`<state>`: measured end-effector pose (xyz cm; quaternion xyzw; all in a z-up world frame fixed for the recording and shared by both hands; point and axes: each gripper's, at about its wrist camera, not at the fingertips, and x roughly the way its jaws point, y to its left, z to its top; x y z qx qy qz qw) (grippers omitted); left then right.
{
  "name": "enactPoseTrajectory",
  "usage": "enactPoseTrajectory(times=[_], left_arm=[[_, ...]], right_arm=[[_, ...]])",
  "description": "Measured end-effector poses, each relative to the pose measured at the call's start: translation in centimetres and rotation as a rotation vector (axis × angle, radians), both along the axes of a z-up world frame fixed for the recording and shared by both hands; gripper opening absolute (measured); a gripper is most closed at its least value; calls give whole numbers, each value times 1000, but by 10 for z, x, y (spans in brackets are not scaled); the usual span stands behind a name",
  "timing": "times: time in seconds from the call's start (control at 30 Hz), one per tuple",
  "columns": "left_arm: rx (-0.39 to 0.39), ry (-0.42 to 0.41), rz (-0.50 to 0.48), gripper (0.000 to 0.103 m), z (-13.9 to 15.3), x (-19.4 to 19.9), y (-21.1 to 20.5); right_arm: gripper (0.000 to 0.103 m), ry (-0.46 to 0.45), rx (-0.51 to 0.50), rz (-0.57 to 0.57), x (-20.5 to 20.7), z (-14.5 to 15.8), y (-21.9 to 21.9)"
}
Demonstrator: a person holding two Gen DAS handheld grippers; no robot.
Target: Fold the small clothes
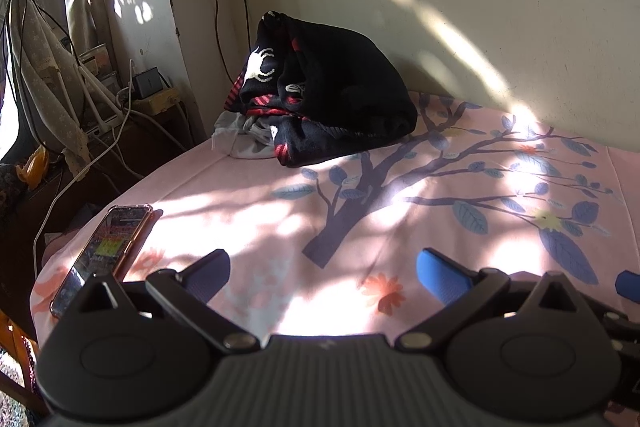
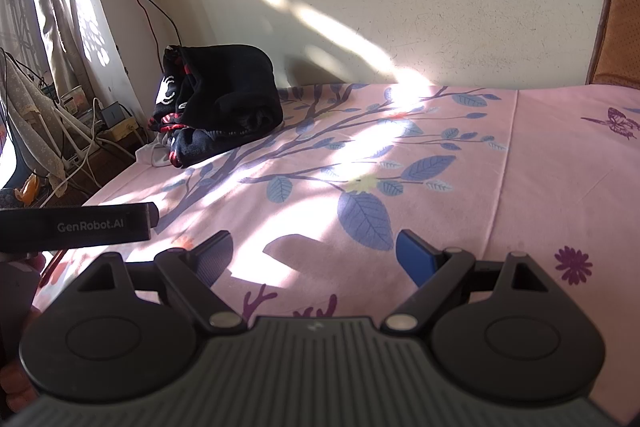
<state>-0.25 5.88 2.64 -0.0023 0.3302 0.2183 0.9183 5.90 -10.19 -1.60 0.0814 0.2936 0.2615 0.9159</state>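
Both tools, left tool (image 1: pixel 324 273) and right tool (image 2: pixel 316 255), stand wide apart, empty, above the bed (image 2: pixel 540 163). Soft and limp, the dark clothes pile (image 1: pixel 332 95) probably sags when lifted; pinch one loose edge.

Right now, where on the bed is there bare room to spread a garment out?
The bed sheet lies bare from the two open tools out to the wall, and rightward past the butterfly print. It is crowded at the far left corner, where the dark clothes pile sits, and at the near left edge, where a phone lies.
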Motion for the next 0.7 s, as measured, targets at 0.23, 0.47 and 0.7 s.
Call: enactPoseTrajectory(times=[0.23, 0.47, 0.7], left_arm=[[-10, 3, 0, 103, 0, 0, 1], [-29, 16, -7, 103, -2, 1, 1], [-30, 19, -7, 103, -3, 1, 1]], right_arm=[[91, 0, 0, 0, 0, 0, 0], [91, 0, 0, 0, 0, 0, 0], [91, 1, 0, 0, 0, 0, 0]])
